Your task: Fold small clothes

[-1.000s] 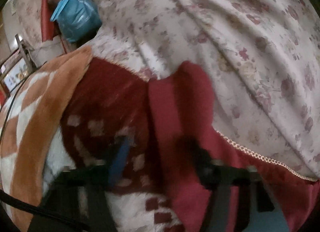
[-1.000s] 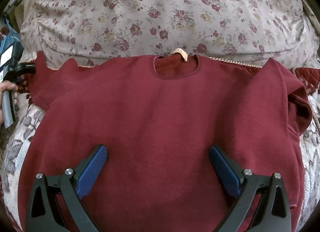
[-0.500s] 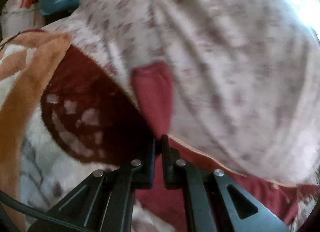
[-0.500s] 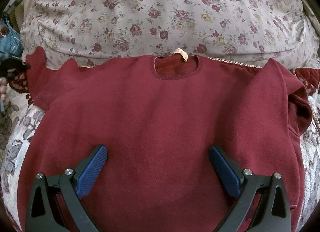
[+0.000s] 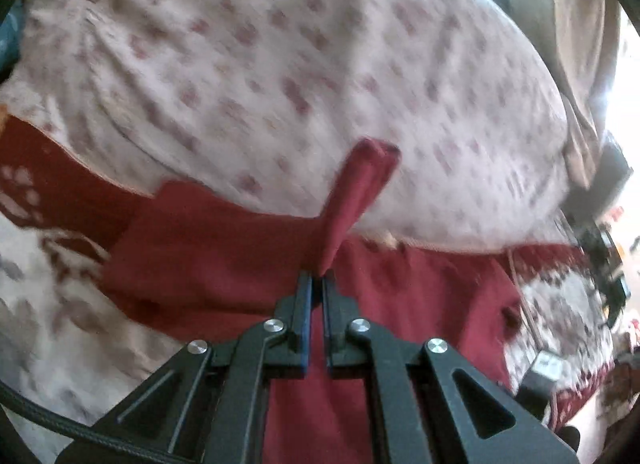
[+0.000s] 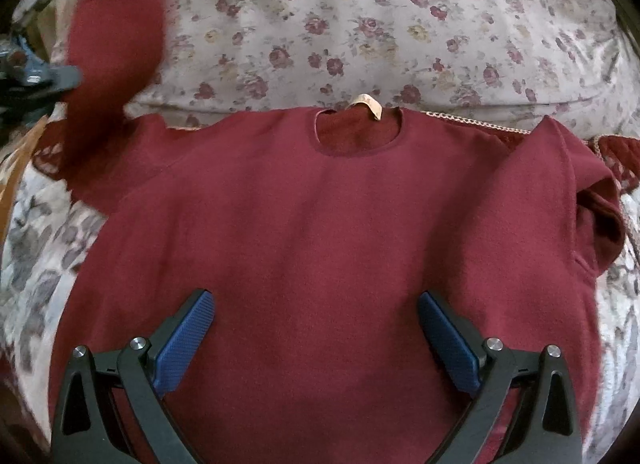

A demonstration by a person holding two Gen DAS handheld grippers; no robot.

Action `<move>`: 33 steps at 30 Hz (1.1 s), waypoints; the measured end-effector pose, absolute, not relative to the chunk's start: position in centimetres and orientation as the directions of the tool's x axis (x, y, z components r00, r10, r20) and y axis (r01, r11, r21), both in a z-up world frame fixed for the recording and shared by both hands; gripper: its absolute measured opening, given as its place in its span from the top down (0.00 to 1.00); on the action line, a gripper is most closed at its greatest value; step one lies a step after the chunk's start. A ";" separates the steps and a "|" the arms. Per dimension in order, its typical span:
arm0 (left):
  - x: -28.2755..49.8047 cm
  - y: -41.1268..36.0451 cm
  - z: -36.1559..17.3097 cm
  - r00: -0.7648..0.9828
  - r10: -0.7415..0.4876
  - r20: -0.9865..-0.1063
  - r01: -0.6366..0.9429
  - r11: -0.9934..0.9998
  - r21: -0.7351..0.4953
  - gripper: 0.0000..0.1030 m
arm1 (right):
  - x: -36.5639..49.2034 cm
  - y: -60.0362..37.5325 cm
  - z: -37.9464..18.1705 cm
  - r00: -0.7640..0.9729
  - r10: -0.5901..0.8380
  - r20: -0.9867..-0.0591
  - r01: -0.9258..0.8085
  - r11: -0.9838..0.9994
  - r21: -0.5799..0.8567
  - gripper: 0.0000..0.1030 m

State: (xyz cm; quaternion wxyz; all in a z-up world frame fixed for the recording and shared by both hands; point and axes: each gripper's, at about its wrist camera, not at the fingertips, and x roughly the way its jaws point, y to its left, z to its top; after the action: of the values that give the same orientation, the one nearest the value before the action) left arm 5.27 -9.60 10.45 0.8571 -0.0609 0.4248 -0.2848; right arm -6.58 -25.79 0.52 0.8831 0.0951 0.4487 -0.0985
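A dark red sweater (image 6: 320,232) is shown spread flat, front up, on a patterned blanket (image 6: 36,264), its neckline (image 6: 356,131) directed toward a floral pillow (image 6: 360,23); a pale label (image 6: 370,103) is seen at the collar. The left gripper (image 5: 317,276) is clenched on the sweater's left sleeve (image 5: 356,191), the blue-lined jaws being pressed together with fabric pinched between them; the sleeve is raised off the blanket and stands up in front of the floral pillow (image 5: 280,63), its cuff uppermost; in the right wrist view the same lifted sleeve (image 6: 116,47) is seen at upper left, blurred, with the left gripper (image 6: 60,75) just beside it at the frame edge. The right gripper (image 6: 316,328) is held released, its jaws spread wide over the lower part of the sweater body; whether its blue pads (image 6: 184,340) are touching the cloth cannot be told. The right sleeve (image 6: 580,191) is seen bunched and partly folded at the sweater's far side, resting on the blanket. A beaded trim (image 6: 480,123) is visible along the pillow's lower edge behind the shoulder; a red paw-print fabric (image 5: 24,183) is visible at the left of the left wrist view.
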 end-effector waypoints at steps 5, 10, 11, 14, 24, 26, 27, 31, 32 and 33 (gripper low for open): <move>2.3 -14.9 5.7 0.383 -0.520 -0.763 0.472 0.821 -0.323 0.96 | -9.8 -26.9 2.3 0.591 -0.060 -0.804 0.211 0.974 0.083 0.00; 0.7 -15.0 3.3 0.334 -0.491 -0.805 0.450 0.833 -0.321 0.78 | -12.1 -28.8 4.6 0.621 -0.008 -0.784 0.172 0.977 0.127 0.00; 0.2 -14.3 4.0 0.346 -0.481 -0.806 0.443 0.841 -0.311 0.61 | -12.4 -29.2 5.2 0.633 0.003 -0.774 0.171 0.975 0.143 0.00; -1.4 -11.0 6.5 0.471 -0.432 -0.769 0.392 0.884 -0.256 0.30 | -12.4 -30.4 6.7 0.674 0.026 -0.739 0.168 0.968 0.188 0.02; 1.9 -4.2 3.0 0.588 -0.089 -0.804 0.145 0.989 -0.003 0.29 | -3.0 -30.6 3.5 0.542 0.061 -0.838 0.200 0.959 0.200 0.38; 2.7 -3.4 2.9 0.572 -0.113 -0.812 0.119 0.991 -0.055 0.29 | -1.3 -30.3 1.6 0.497 0.033 -0.867 0.198 0.969 0.151 0.54; 3.0 -3.3 2.9 0.578 -0.094 -0.811 0.095 0.994 -0.047 0.29 | -0.7 -30.2 1.0 0.492 0.024 -0.870 0.196 0.971 0.137 0.58; 3.5 -2.3 3.5 0.591 -0.058 -0.804 0.048 0.998 -0.037 0.29 | -0.6 -28.9 1.7 0.549 -0.040 -0.835 0.136 0.990 0.043 0.94; 3.6 -2.1 3.5 0.594 -0.047 -0.803 0.035 0.999 -0.032 0.29 | -0.9 -28.9 2.4 0.569 -0.033 -0.822 0.122 0.992 0.044 0.95; 3.6 -1.8 3.5 0.595 -0.033 -0.803 0.017 0.999 -0.029 0.29 | -1.3 -28.9 3.3 0.591 -0.031 -0.806 0.112 0.993 0.044 0.95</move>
State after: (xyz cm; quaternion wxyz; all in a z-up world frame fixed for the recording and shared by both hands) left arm 3.64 -1.83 3.50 0.8929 -0.0091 0.4500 -0.0141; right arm -1.31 -28.90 3.25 0.8908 0.0449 0.4504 -0.0401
